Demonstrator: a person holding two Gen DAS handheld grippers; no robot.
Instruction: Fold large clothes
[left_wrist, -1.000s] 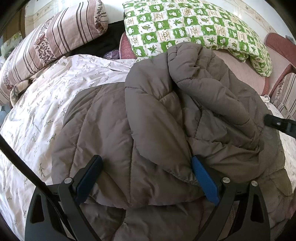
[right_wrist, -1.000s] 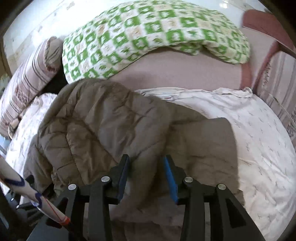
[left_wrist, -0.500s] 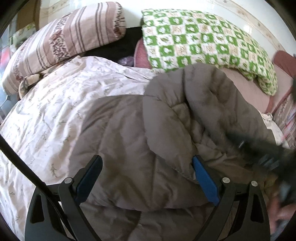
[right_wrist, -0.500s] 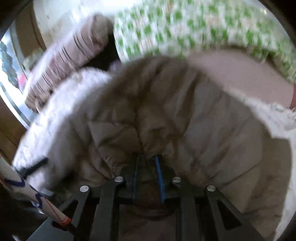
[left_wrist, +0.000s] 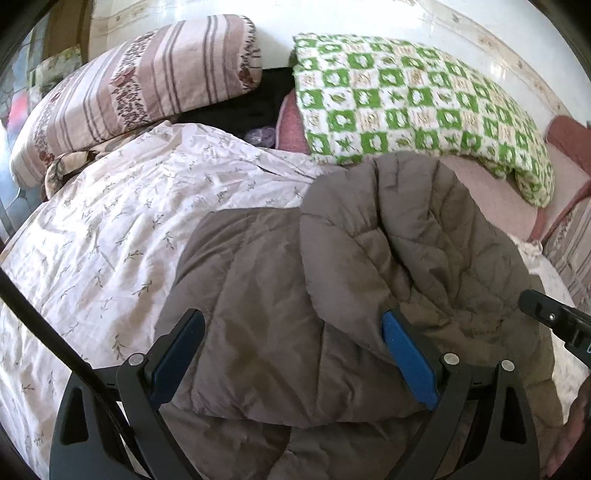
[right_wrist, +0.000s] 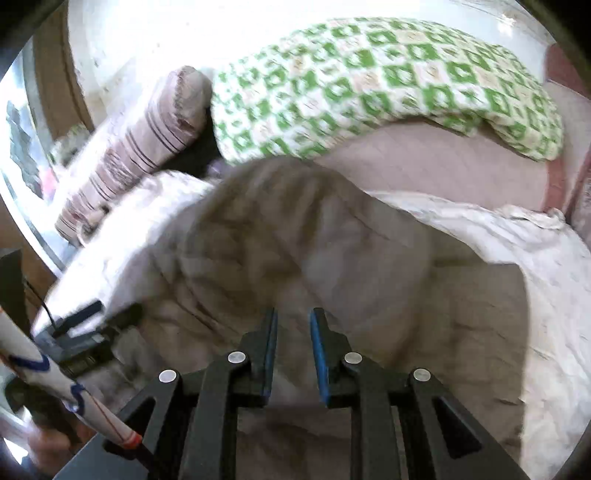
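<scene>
Left gripper (left_wrist: 291, 347) tilts down over the bed, jaws spread wide, blue pads clear of each other; the grey-brown quilted coat (left_wrist: 280, 295) lies beneath and between them, nothing pinched. The coat sits bunched on the floral sheet (left_wrist: 110, 229), one puffy flap folded over toward the right side. Striped pillow (left_wrist: 136, 88) far left at the headboard, green checked blanket (left_wrist: 413, 107) to its right. Right gripper (right_wrist: 292, 343) also angles down, its tip visible at the right edge of the left view. Its jaws have just been closing and stand at a narrow gap; coat fabric shows between the pads, but blur hides whether they press on it. A sleeve (right_wrist: 55, 373) with blue and red marks crosses the lower left of the right view.
</scene>
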